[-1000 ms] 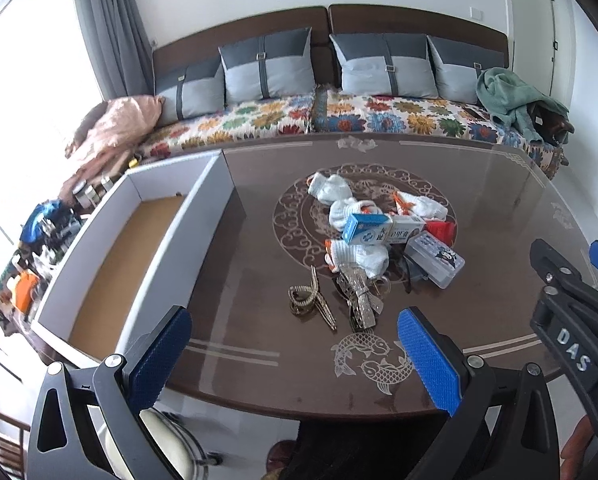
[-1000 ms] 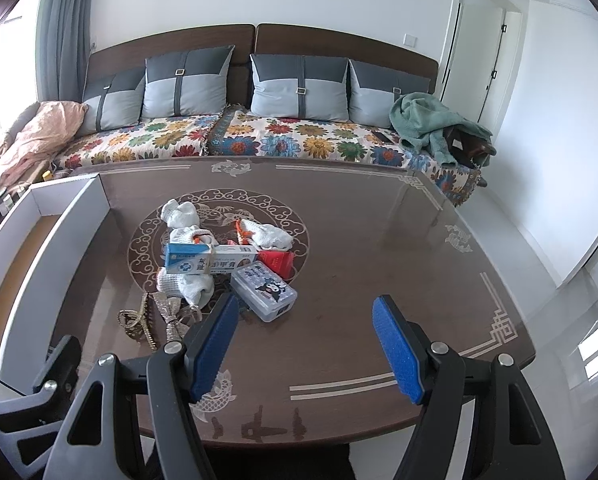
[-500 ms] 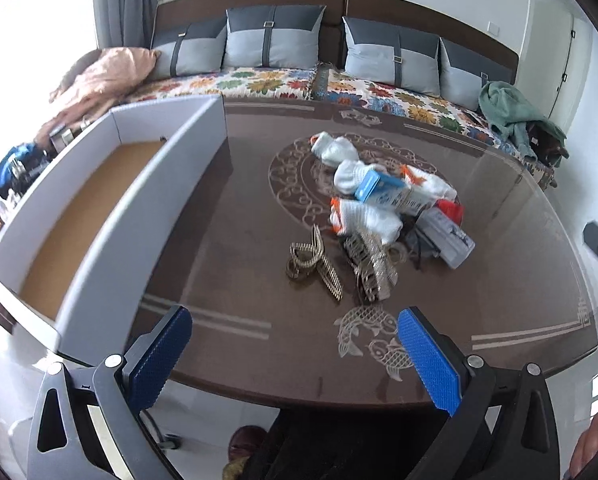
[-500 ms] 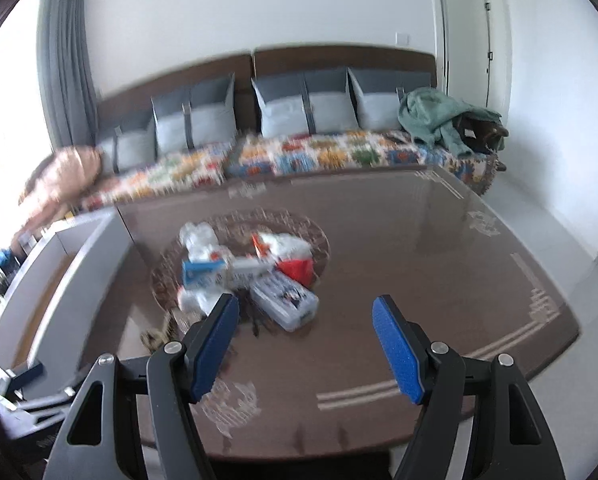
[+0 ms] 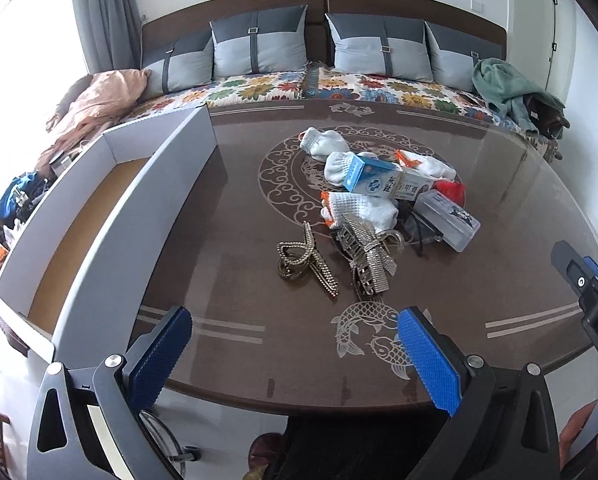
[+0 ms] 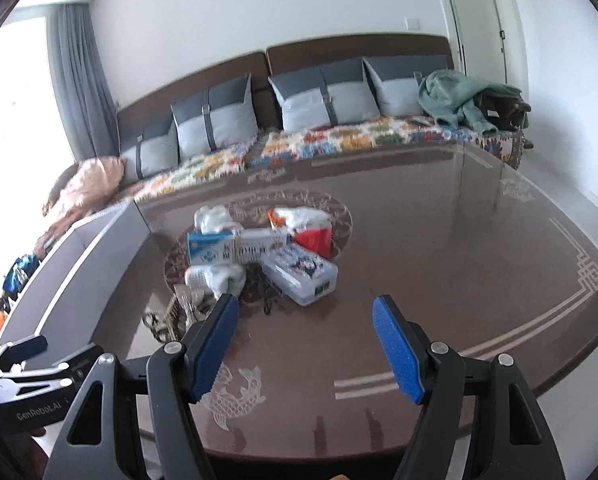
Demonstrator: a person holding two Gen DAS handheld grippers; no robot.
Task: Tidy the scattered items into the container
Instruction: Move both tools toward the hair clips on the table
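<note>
A pile of items lies mid-table: white socks [image 5: 363,210], a blue-and-white box [image 5: 373,180], a clear plastic case [image 5: 447,218], a red pouch [image 5: 451,189] and two metal hair claws [image 5: 305,258]. A white open container [image 5: 111,216] with a brown floor stands at the table's left. My left gripper [image 5: 295,354] hangs open over the near table edge, short of the claws. In the right wrist view my right gripper [image 6: 305,346] is open and empty, just in front of the clear case [image 6: 299,270] and the box [image 6: 235,246].
The brown glass-topped table [image 5: 499,272] has bare surface on its right half. A sofa [image 5: 339,84] with grey cushions runs behind it, with a green cloth [image 5: 507,88] at its right end. Clutter sits left of the container.
Both grippers have shifted, and their views have swung and steadied on the table. The left one now faces the hair claws squarely; the right has tilted left toward the pile. Nothing was picked up.
</note>
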